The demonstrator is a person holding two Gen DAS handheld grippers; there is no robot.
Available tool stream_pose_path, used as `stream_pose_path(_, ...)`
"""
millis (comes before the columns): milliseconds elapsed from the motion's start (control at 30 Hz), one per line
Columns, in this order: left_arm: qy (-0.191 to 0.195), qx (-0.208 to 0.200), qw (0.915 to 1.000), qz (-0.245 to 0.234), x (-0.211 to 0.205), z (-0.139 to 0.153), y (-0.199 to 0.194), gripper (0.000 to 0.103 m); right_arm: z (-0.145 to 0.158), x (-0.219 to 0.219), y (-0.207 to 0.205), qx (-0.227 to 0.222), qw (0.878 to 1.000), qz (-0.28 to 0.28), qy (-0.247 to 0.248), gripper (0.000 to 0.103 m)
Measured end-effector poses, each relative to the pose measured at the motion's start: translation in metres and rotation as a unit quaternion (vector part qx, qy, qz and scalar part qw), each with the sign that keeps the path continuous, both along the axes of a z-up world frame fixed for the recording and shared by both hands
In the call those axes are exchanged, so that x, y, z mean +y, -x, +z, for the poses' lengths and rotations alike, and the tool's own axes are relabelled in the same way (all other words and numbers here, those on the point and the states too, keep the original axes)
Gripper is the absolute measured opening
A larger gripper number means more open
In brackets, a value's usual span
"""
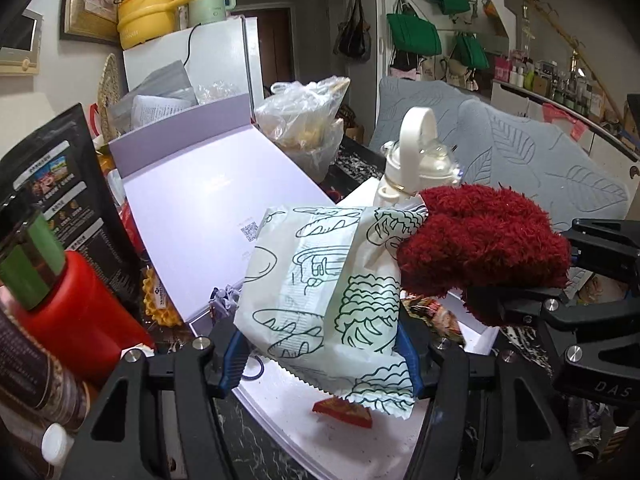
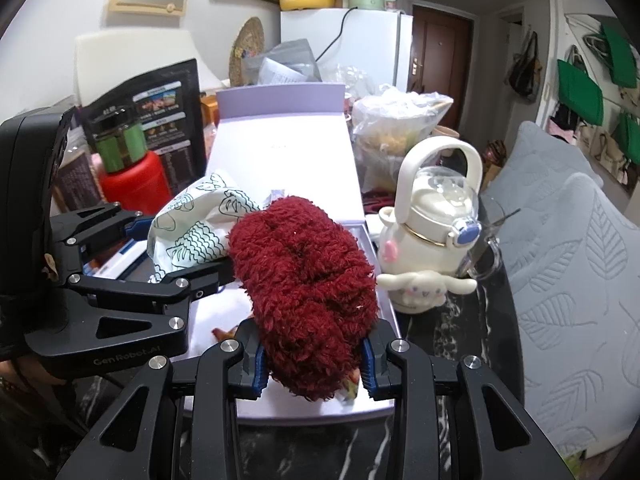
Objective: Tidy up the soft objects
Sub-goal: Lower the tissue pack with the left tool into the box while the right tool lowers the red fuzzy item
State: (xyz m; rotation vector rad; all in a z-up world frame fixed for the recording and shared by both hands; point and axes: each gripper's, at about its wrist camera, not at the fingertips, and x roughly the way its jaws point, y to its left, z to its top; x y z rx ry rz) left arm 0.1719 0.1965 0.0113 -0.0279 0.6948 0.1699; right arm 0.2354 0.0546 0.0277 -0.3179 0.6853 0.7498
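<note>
My left gripper [image 1: 322,356] is shut on a pale packet [image 1: 320,280] printed with green line drawings, its blue pads pressing both sides. The packet hangs over the open lavender box [image 1: 192,200]. Just to its right my right gripper [image 2: 313,372] is shut on a dark red fuzzy bundle [image 2: 304,280], which also hangs over the box [image 2: 288,148]. In the right wrist view the left gripper [image 2: 176,250] and its packet [image 2: 192,228] sit beside the bundle, touching it. In the left wrist view the red bundle [image 1: 480,248] hides the right gripper's [image 1: 532,272] fingertips.
A cream character bottle [image 2: 432,216] with a loop handle stands right of the box, a glass mug [image 2: 486,256] beside it. Left are a red container [image 2: 136,188] topped by a green-labelled jar and a black pouch [image 2: 160,112]. A plastic bag [image 2: 396,120] sits behind; grey cushions [image 2: 572,240] at right.
</note>
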Motion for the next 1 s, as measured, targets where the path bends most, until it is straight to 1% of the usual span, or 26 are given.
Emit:
stream_pose_path(267,-0.002,0.032,0.9995,0.002,0.007,-0.021,-0.023,0.061,-0.020,0.012,-0.022,0.013,1.000,-0.002,0.025,0.034)
stream_pose_path(567,-0.006,0.067,0.9977,0.008,0.015,-0.042,-0.039,0.061,-0.041,0.027,-0.039,0.026,0.998,-0.003,0.049,0.034)
stream_pose_path(700,-0.001,0.080,0.9967,0.010,0.018,-0.048,-0.044,0.061,-0.047,0.031,-0.043,0.027,0.998,-0.004,0.059,0.034)
stream_pose_path(833,0.015,0.095,0.9953,0.011,0.022,-0.054,-0.047,0.061,-0.051,0.034,-0.046,0.023,0.997,-0.006,0.068,0.035)
stream_pose_path(1000,0.025,0.112,0.9934,0.012,0.025,-0.062,-0.053,0.061,-0.054,0.035,-0.048,0.025,0.997,-0.007,0.072,0.036)
